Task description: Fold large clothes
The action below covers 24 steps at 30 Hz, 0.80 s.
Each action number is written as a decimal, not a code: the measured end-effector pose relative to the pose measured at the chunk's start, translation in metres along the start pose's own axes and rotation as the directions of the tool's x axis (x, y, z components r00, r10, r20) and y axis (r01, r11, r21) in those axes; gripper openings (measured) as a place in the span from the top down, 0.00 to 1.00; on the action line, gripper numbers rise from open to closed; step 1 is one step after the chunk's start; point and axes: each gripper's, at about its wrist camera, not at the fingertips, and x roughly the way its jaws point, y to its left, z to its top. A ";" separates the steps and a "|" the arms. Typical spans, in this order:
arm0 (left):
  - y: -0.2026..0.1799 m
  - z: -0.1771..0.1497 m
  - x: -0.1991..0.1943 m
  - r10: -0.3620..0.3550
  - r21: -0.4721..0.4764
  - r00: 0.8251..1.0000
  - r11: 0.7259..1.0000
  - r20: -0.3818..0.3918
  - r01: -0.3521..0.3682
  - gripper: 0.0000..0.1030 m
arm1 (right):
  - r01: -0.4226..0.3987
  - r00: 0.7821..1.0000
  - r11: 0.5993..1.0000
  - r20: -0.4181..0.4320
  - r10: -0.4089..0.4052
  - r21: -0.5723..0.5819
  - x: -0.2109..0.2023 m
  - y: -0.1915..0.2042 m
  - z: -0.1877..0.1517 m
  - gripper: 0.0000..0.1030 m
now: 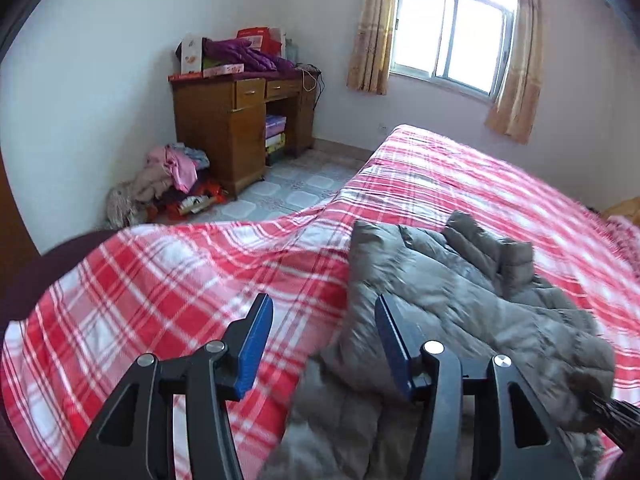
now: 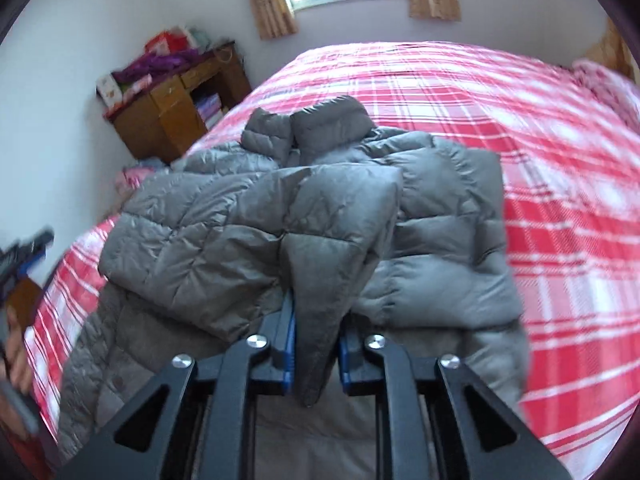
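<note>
We see the grey puffer jacket (image 2: 280,208) lying on the red plaid bed (image 2: 540,160). Our right hand-held gripper (image 2: 316,344) pinches a fold of it, while our left hand-held gripper (image 1: 324,340) hangs spread and empty above its edge.

Puffer jacket (image 2: 248,216): grey, quilted. Bed cover (image 1: 168,280): red-and-white plaid. Right gripper (image 2: 316,344): black frame, blue fingers (image 2: 289,344). Table (image 1: 224,128): brown wood; purple garment (image 1: 248,54) and red box (image 1: 256,36) on top. Curtains (image 1: 370,28): tan, faint print. Floor tiles (image 1: 288,192): pale, patterned. Walls: white.
</note>
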 end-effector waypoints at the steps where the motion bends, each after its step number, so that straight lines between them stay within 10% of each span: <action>1: -0.006 -0.001 0.006 0.019 0.019 1.000 1.000 -0.003 -0.019 0.47 | 0.018 1.000 1.000 -0.024 -0.018 -0.021 0.004 -0.004 0.001 0.82; 12: -0.043 -0.067 0.100 0.231 0.239 0.969 0.949 -0.085 -0.205 0.47 | 0.117 0.992 0.991 -0.036 -0.120 -0.058 0.035 -0.036 -0.025 0.75; 16: -0.036 -0.065 0.100 0.213 0.215 0.972 0.958 -0.095 -0.189 0.45 | 0.119 0.992 0.992 -0.030 -0.120 -0.030 0.027 -0.045 -0.028 0.46; 24: -0.026 -0.030 0.054 0.085 0.112 0.994 0.991 -0.074 -0.076 0.45 | 0.205 0.965 0.978 0.161 -0.206 0.027 -0.049 -0.048 -0.012 0.49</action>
